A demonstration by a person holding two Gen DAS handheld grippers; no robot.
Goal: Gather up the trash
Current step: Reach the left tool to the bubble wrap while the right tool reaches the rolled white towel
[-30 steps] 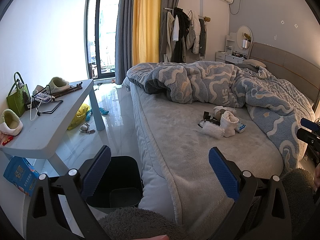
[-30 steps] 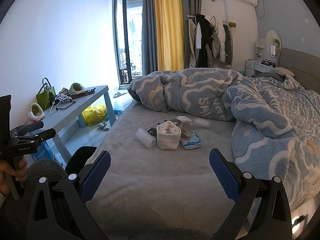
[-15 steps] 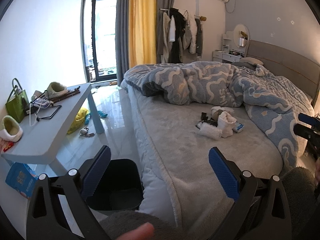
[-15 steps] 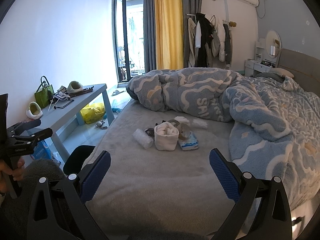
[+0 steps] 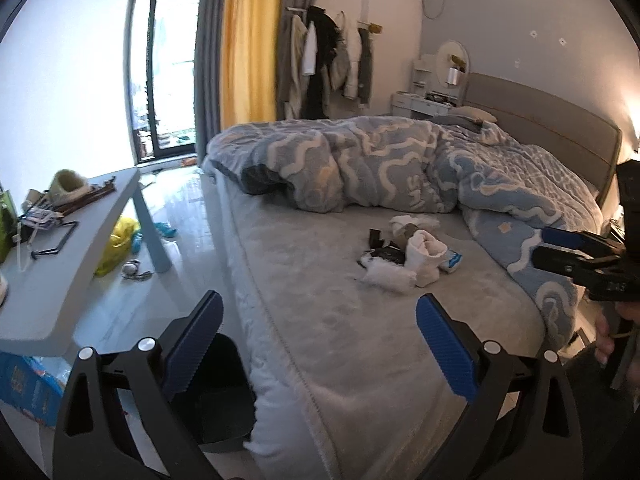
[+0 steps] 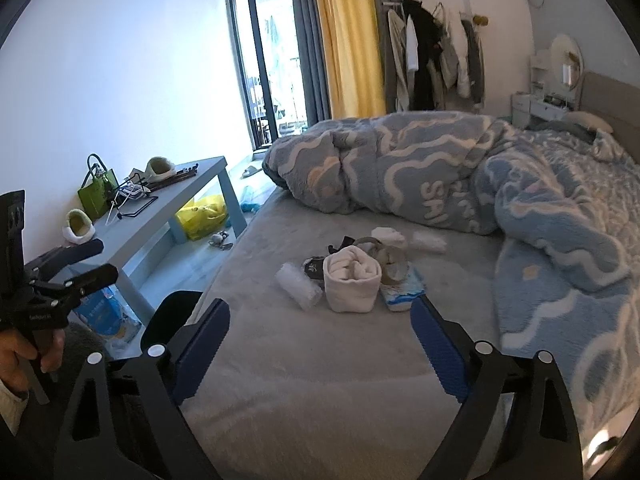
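Note:
A small trash pile lies mid-bed on the grey sheet: a rolled white cloth [image 6: 352, 276], a crumpled white tissue [image 6: 298, 286], a blue-and-white packet [image 6: 404, 290] and a black wrapper [image 6: 316, 268]. The left wrist view shows the same roll [image 5: 426, 256] and tissue [image 5: 390, 276] farther off. My right gripper [image 6: 320, 340] hovers over the sheet just short of the pile; its jaws are closing with nothing between them. My left gripper [image 5: 320, 340] is open and empty over the bed's near edge. A black bin [image 5: 224, 392] stands on the floor beside the bed.
A rumpled blue-and-white duvet [image 6: 540, 200] covers the far and right part of the bed. At the left a grey table [image 6: 160, 216] carries a green bag, slippers and small items. A yellow bag [image 6: 202, 216] lies on the floor beneath it.
Both grippers have moved toward the pile, which now looks larger in both views. The right gripper's jaws have narrowed a little.

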